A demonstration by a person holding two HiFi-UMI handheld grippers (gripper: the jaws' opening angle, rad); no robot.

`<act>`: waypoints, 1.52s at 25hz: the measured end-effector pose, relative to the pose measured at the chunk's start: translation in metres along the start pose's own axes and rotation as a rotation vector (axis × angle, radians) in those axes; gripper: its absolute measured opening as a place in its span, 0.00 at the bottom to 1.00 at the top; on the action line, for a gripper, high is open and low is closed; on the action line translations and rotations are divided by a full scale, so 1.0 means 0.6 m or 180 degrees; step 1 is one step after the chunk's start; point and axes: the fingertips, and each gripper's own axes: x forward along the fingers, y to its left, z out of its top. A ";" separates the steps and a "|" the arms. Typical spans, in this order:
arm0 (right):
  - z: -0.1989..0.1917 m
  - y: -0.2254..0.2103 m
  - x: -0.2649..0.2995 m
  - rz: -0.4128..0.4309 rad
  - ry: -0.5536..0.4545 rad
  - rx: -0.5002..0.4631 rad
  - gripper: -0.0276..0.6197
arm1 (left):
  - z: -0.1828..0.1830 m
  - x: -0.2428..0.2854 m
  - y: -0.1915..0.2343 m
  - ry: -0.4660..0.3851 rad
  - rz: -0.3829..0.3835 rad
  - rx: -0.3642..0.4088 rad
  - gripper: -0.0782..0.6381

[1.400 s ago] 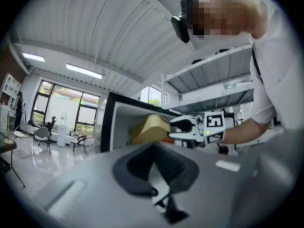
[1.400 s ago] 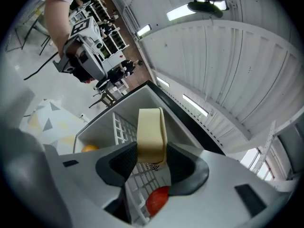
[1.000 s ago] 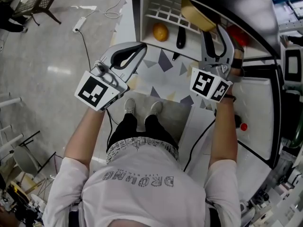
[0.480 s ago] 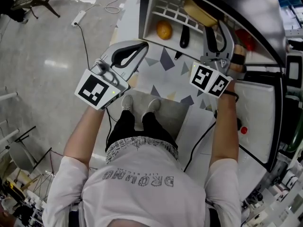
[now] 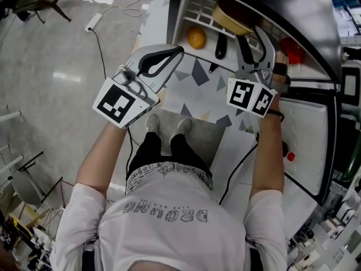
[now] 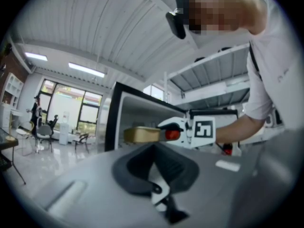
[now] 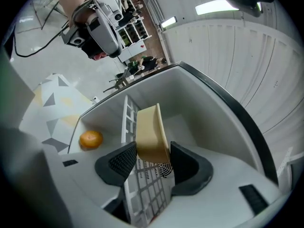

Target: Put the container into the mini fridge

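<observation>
mini fridge is open at the top of the head view: black frame, white inside, wire shelf across it.
Person stands in front of it on a mat printed with grey and yellow triangles, one tool per hand.

Left tool: clenched, tips together, nothing in it. It is held outside the fridge, over the mat, left of the opening.

Right tool: reaches into the fridge mouth. Its jaws have just been opening a little. The container is between them, with the pads against its two broad faces at the near end, so it is grasped.

Container: flat, shallow, tan-yellow, rounded corners, thin raised rim. It sticks out forward past the fingertips, inside the opening and above the wire shelf. Can't tell whether it touches the shelf.

Orange lies inside the fridge near the left wall, well apart from the container. A black handle-like item sits between the orange and the right tool; can't identify it.

Writing: the shirt print's large letters read roughly "DROMG". The small line beside them is too small to read.
</observation>
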 end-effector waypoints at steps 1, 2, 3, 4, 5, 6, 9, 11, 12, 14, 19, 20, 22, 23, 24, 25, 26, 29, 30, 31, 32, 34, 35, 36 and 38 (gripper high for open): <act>0.000 0.002 0.001 0.0022 -0.0004 0.0022 0.35 | 0.000 0.002 0.001 -0.0001 -0.0006 0.0001 0.12; 0.001 0.004 0.003 0.0046 -0.0009 0.0051 0.35 | 0.001 0.003 0.002 -0.0002 -0.0013 0.0001 0.12; 0.002 0.005 0.004 0.0076 -0.0019 0.0087 0.36 | 0.001 0.003 0.003 -0.0004 -0.0019 0.0002 0.12; 0.004 0.005 0.005 0.0112 -0.0030 0.0129 0.36 | 0.002 0.003 0.004 -0.0005 -0.0024 0.0002 0.12; 0.005 0.005 0.006 0.0154 -0.0041 0.0173 0.36 | 0.002 0.004 0.006 -0.0005 -0.0030 0.0004 0.12; 0.006 0.004 0.006 0.0198 -0.0049 0.0213 0.38 | 0.002 0.004 0.007 -0.0005 -0.0035 0.0006 0.12; 0.007 0.004 0.007 0.0326 -0.0055 0.0295 0.41 | 0.002 0.004 0.009 -0.0006 -0.0050 0.0010 0.12; 0.005 0.008 0.008 0.0409 -0.0065 0.0352 0.41 | 0.003 0.005 0.009 -0.0005 -0.0068 0.0023 0.12; 0.004 0.010 0.008 0.0454 -0.0064 0.0393 0.42 | 0.004 0.005 0.008 -0.0006 -0.0081 0.0031 0.12; 0.004 0.013 0.006 0.0551 -0.0051 0.0493 0.43 | 0.007 0.006 0.005 -0.0009 -0.0104 0.0043 0.12; 0.005 0.024 0.003 0.0704 -0.0003 0.0660 0.44 | 0.016 0.006 0.002 -0.0019 -0.0148 0.0068 0.12; 0.003 0.026 0.003 0.0701 0.0014 0.0661 0.44 | 0.018 0.007 0.002 -0.0020 -0.0157 0.0076 0.12; 0.000 0.028 0.003 0.0688 0.0046 0.0664 0.44 | 0.021 0.007 0.003 -0.0020 -0.0172 0.0091 0.12; -0.002 0.030 0.002 0.0684 0.0061 0.0667 0.45 | 0.022 0.008 0.004 -0.0016 -0.0178 0.0097 0.12; -0.004 0.032 0.001 0.0683 0.0075 0.0673 0.45 | 0.022 0.008 0.004 -0.0009 -0.0184 0.0102 0.12; -0.006 0.034 0.000 0.0682 0.0085 0.0682 0.45 | 0.022 0.009 0.003 0.0000 -0.0190 0.0107 0.12; -0.009 0.036 -0.001 0.0676 0.0095 0.0696 0.46 | 0.022 0.009 0.003 0.0009 -0.0197 0.0113 0.12; -0.013 0.036 -0.007 0.0627 0.0108 0.0750 0.46 | 0.022 0.012 0.002 0.0018 -0.0224 0.0133 0.12; -0.013 0.037 -0.011 0.0608 0.0104 0.0765 0.46 | 0.022 0.011 0.000 0.0020 -0.0232 0.0136 0.12; -0.013 0.037 -0.014 0.0589 0.0098 0.0778 0.46 | 0.023 0.011 -0.001 0.0023 -0.0238 0.0141 0.12; -0.013 0.036 -0.018 0.0567 0.0090 0.0791 0.46 | 0.024 0.011 -0.003 0.0026 -0.0244 0.0148 0.12; -0.012 0.032 -0.027 0.0504 0.0065 0.0833 0.46 | 0.029 0.010 -0.005 0.0032 -0.0255 0.0166 0.12; -0.010 0.029 -0.033 0.0466 0.0052 0.0866 0.46 | 0.031 0.010 -0.006 0.0037 -0.0261 0.0177 0.12; -0.009 0.025 -0.039 0.0425 0.0038 0.0905 0.46 | 0.034 0.009 -0.008 0.0040 -0.0268 0.0187 0.12; -0.006 0.016 -0.053 0.0341 0.0009 0.1001 0.46 | 0.040 0.008 -0.011 0.0038 -0.0277 0.0206 0.12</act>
